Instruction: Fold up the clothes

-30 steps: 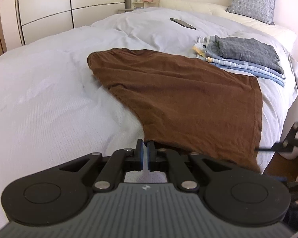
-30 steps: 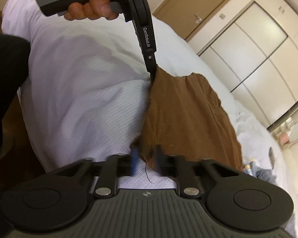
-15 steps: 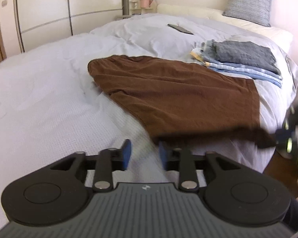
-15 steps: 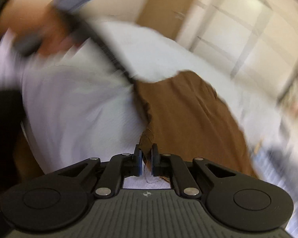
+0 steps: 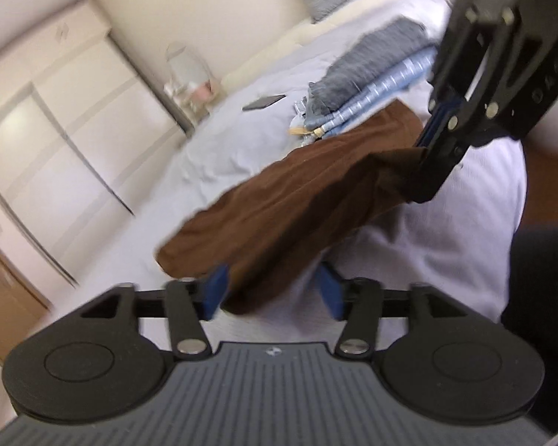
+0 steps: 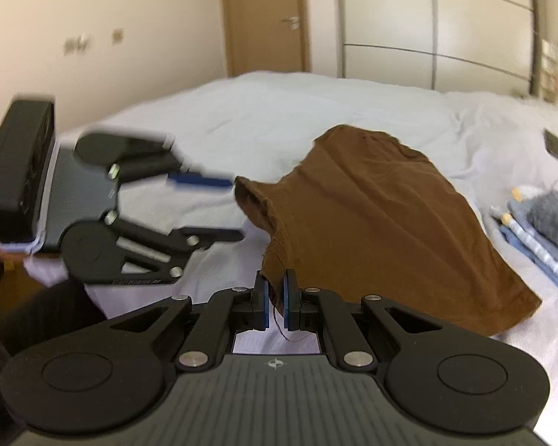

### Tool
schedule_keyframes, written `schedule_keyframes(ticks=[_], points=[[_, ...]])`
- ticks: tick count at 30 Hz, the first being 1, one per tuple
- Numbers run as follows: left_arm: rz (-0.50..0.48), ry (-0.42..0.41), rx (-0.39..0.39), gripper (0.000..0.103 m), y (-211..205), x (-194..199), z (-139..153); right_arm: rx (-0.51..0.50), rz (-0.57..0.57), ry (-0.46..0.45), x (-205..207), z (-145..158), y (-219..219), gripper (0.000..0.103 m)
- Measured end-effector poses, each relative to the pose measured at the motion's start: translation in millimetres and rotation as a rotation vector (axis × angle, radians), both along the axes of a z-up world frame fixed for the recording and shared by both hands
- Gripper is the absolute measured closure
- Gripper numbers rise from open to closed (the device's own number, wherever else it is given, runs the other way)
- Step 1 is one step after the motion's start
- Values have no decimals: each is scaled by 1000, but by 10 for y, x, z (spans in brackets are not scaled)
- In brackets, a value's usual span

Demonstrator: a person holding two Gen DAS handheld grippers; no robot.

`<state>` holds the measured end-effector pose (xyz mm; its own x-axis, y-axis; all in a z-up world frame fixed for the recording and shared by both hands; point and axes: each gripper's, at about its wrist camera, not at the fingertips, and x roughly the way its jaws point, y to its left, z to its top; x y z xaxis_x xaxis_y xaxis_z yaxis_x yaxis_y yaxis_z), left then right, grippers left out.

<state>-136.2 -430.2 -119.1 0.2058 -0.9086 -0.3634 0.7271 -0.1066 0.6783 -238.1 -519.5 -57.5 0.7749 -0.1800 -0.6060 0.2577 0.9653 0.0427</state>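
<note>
Two grippers over the bed (image 6: 279, 111): right gripper (image 6: 275, 303) clamped on brown garment (image 6: 372, 223) hem at frame centre, left gripper (image 6: 219, 208) jaws apart, level, mid-left beside its raised corner.

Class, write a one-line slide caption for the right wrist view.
Right gripper pinches the brown garment's edge on the bed; left gripper open beside it.

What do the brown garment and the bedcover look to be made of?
Brown garment: soft thin woven or knit cloth, matte; it drapes, creases and shows a loose thread at the hem. Bedcover: white matte fabric, seemingly with a fine dotted texture, lightly wrinkled.
</note>
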Motion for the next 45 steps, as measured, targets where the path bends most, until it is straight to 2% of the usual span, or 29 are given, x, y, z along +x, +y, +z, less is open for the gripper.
schedule_keyframes(ticks=[1,7,9,11,13,15,17,19,21,25,27,28,29,31,35,39,40,41,43,45], points=[[-24,-54,-7,39,19,-37,-44,-2,5,9,8,-27,29,97],[-261,-309,16,39,41,-272,-344,-29,37,42,63,-66,133,97],[-293,-339,21,52,-41,-317,-395,-59,52,51,82,-42,167,97],[-299,-323,36,83,-142,-338,-396,-71,58,57,82,-48,165,97],[-288,-277,57,95,-236,-328,-362,-78,55,55,60,-60,144,96],[-258,-169,78,97,-317,-272,-267,-96,40,45,-7,-66,127,90],[-214,-22,88,97,-388,-175,-142,-136,10,39,-72,-97,115,52],[-165,110,85,97,-449,-51,-30,-206,0,44,-88,-175,141,49],[-131,204,83,97,-495,40,70,-276,-9,49,-104,-253,167,49],[-119,289,81,98,-557,112,209,-475,-31,-8,-32,-398,302,45],[-116,327,80,98,-587,143,277,-576,-47,-44,47,-475,352,46],[-114,346,80,98,-602,159,310,-603,-48,-31,101,-531,313,49],[-115,354,79,98,-574,174,329,-625,-43,-9,153,-592,261,58],[-118,344,80,98,-550,193,345,-686,-34,52,199,-713,137,66],[-125,335,81,98,-483,181,325,-810,-61,183,128,-877,-263,69],[-124,330,86,98,-475,171,293,-868,-59,294,36,-999,-671,82],[-123,327,84,99,-466,179,297,-883,-46,319,29,-1022,-722,89],[-123,323,79,99,-453,192,309,-899,-33,344,29,-1042,-763,103],[-121,316,70,100,-426,217,331,-908,-25,375,42,-1032,-821,103],[-117,302,49,100,-349,276,426,-899,-35,368,31,-891,-804,103]])
